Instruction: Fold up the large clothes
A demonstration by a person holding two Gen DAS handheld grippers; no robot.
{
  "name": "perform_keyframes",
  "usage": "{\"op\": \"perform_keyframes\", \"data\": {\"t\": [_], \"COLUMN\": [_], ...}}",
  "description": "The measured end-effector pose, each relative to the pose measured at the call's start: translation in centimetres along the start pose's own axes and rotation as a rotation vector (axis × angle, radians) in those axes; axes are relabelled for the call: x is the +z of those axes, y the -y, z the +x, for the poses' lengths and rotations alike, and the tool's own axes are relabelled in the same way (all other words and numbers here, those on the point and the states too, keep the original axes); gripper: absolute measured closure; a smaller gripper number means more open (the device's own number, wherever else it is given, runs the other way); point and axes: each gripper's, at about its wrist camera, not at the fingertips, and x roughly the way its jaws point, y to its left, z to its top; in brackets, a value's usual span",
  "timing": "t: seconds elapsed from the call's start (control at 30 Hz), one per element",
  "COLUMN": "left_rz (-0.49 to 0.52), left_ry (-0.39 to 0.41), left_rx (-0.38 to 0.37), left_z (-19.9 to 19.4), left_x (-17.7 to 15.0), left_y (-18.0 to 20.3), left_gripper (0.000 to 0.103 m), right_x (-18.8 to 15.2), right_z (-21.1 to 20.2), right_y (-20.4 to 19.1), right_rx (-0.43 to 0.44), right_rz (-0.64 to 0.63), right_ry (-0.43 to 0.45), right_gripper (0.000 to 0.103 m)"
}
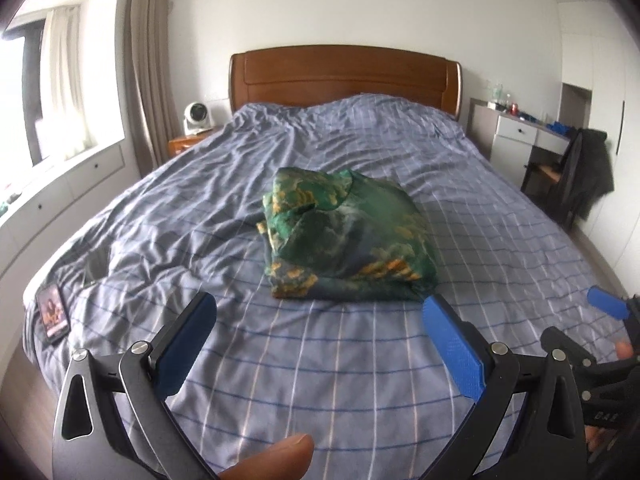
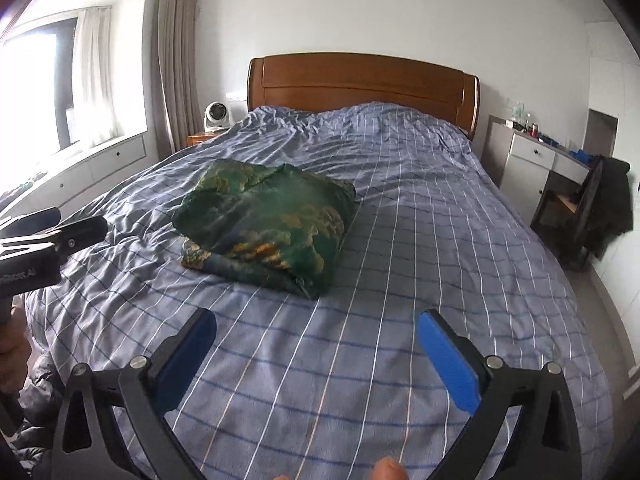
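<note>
A green garment with yellow and blue print (image 1: 344, 236) lies folded into a thick bundle on the blue checked bed cover (image 1: 320, 360). It also shows in the right wrist view (image 2: 268, 224), left of centre. My left gripper (image 1: 320, 316) is open and empty, held above the cover just in front of the bundle. My right gripper (image 2: 316, 332) is open and empty, in front and to the right of the bundle. The right gripper's blue tip (image 1: 608, 304) shows at the right edge of the left wrist view.
A phone (image 1: 52, 312) lies at the bed's left edge. A wooden headboard (image 1: 344, 76) stands at the far end. A nightstand with a white fan (image 1: 196, 118) is at the back left. A white desk (image 2: 540, 160) and a chair with a dark jacket (image 2: 604, 208) stand at the right.
</note>
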Motion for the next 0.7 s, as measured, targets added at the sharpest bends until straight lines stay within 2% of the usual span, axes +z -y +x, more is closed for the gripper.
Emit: {"op": "perform_keyframes", "data": {"t": [0.1,0.2,0.5,0.6,0.7], "left_rz": [-0.006,-0.005,-0.024,-0.018,0.009], "left_ry": [0.006,0.010,-0.026,-0.044,-0.045], "left_rx": [0.011,0.019,-0.014,-0.028,0.000], "left_z": [-0.9,-1.6,-2.8,-2.7,-2.8], "left_x": [-0.3,-0.4,-0.2,-0.4,-0.7], "left_y": [-0.2,-0.1,0.2,0.5,1.0], "left_gripper": [0.000,0.000,0.000,0.000,0.000], "right_x": [-0.4,-0.5,0.6,0.7,0.7], "right_z": [-1.0,-2.6,-2.8,-3.3,-3.6], "right_y": [0.5,1.0,-1.1,-1.7,-1.7], "right_rx": [0.007,-0.034,-0.068,-0.052,-0.026], "right_rz": [0.030,0.068,0.016,0.009,0.031], "right_ry": [0.020,0.077,0.002,-0.008,-0.033], "right_gripper": [0.000,0.000,0.000,0.000,0.000]}}
